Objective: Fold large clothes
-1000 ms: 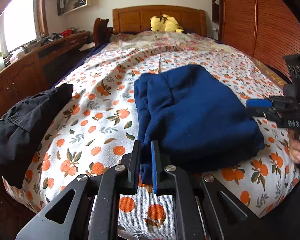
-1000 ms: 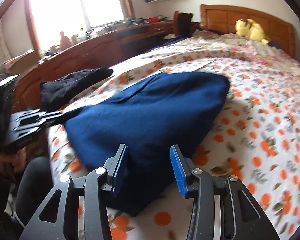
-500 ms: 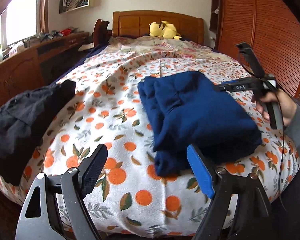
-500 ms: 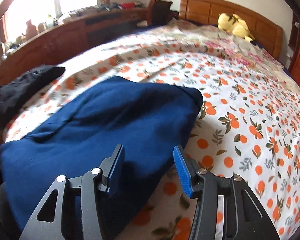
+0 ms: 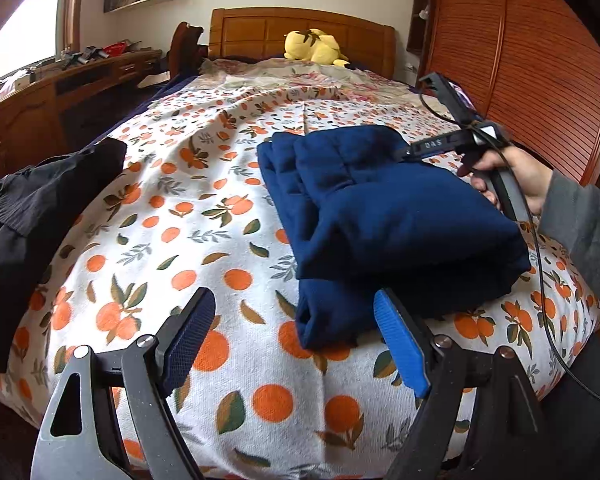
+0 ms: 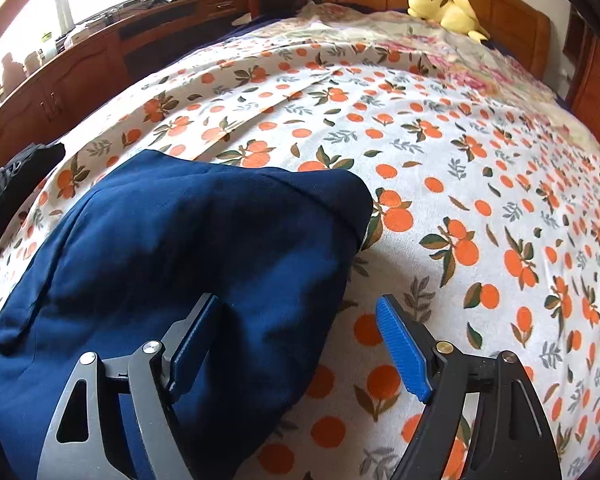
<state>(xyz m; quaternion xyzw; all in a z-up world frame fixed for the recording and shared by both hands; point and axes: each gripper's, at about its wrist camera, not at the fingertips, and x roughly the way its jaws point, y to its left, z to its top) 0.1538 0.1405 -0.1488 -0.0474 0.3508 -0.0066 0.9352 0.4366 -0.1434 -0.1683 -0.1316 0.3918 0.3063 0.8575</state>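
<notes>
1. The folded blue garment (image 5: pixel 392 216) lies near the bed's (image 5: pixel 204 216) near edge; open sheet spreads left and far.
2. A black garment (image 5: pixel 32 204) drapes the left edge.
3. The left gripper (image 5: pixel 296 336) fingers are wide, empty, just short of the blue garment's near corner.
4. The right gripper (image 6: pixel 300 340) fingers are wide, empty, straddling its right edge.

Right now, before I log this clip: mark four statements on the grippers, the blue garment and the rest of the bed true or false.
1. The blue garment lies folded on the bed. True.
2. The left gripper is clamped on the garment. False: its jaws are spread wide, holding nothing.
3. The right gripper is open. True.
4. The black garment lies on top of the blue one. False: it sits apart, at the bed's left edge.
</notes>
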